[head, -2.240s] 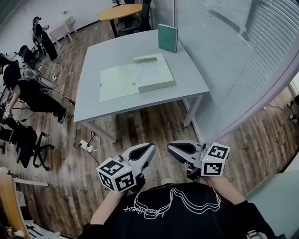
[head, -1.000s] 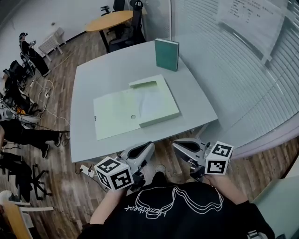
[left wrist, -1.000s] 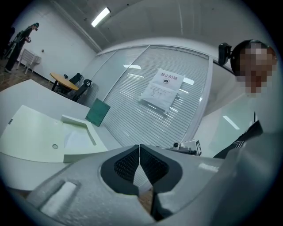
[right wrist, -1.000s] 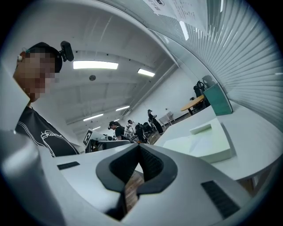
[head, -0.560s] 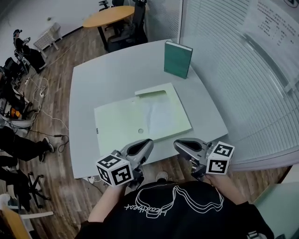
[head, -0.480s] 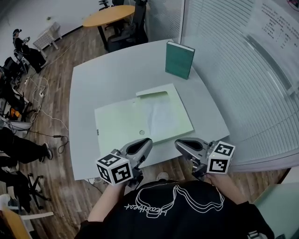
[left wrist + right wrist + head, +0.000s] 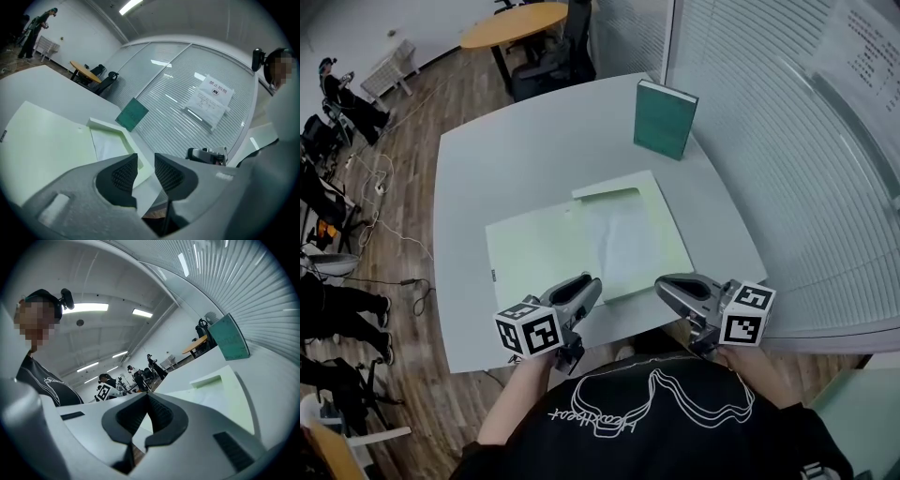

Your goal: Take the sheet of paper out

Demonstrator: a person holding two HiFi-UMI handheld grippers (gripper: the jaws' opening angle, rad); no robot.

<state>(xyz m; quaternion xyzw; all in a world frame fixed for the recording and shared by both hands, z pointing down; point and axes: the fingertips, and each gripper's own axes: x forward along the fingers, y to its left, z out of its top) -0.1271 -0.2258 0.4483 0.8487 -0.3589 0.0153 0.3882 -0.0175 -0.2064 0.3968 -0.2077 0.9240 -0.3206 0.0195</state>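
Looks a light, limp sheet (image 7: 623, 239) in folder (image 7: 534, 253) by table's (image 7: 487, 159) front edge; best pinched at a free corner. Left gripper (image 7: 591, 281) just opening, empty; right gripper (image 7: 661, 284) closed, empty.

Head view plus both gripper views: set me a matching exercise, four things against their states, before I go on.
Things: 1 left gripper; 2 right gripper; 3 green book; 4 sheet of paper.
States: A standing upright; B jaws together; C lying in the open folder; D jaws apart, empty.
Pairs: 1-D; 2-B; 3-A; 4-C.
The left gripper's jaws have just been opening, nothing between them.
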